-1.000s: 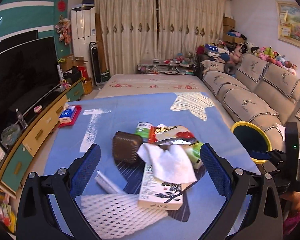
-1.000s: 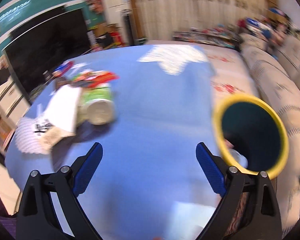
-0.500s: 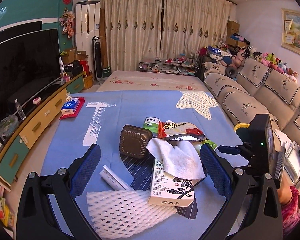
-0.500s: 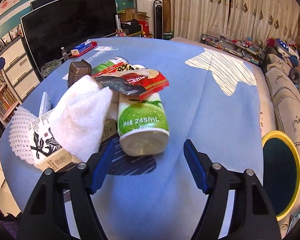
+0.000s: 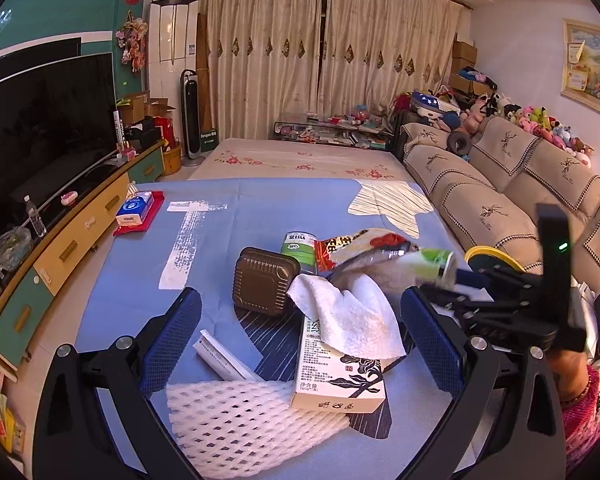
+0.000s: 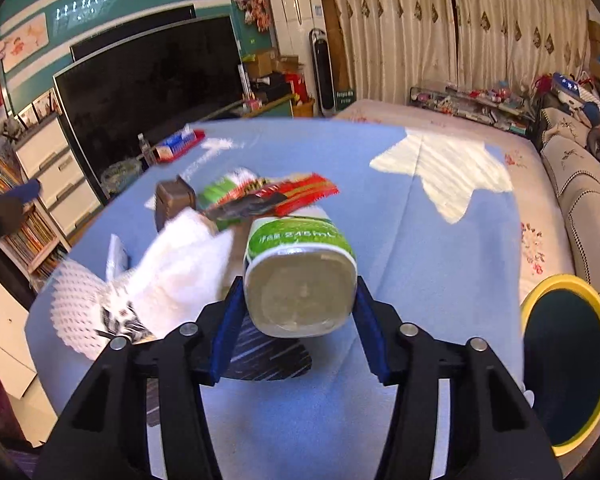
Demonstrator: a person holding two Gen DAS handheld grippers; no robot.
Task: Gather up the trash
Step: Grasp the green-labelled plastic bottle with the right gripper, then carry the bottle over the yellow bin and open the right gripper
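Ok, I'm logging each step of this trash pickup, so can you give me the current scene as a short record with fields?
surface: blue cloth-covered table
right gripper: both pads against the sides of the green-labelled bottle
left gripper: open, holding nothing
bin: yellow-rimmed bin, at the table's sofa side
other trash on table: white tissue, printed carton, white foam net, brown square container, red snack wrapper, green can

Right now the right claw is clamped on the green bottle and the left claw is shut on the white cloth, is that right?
Not quite. The right claw is clamped on the green bottle, but the left claw is open and empty, with the white cloth lying loose between its fingers, as the left wrist view shows.
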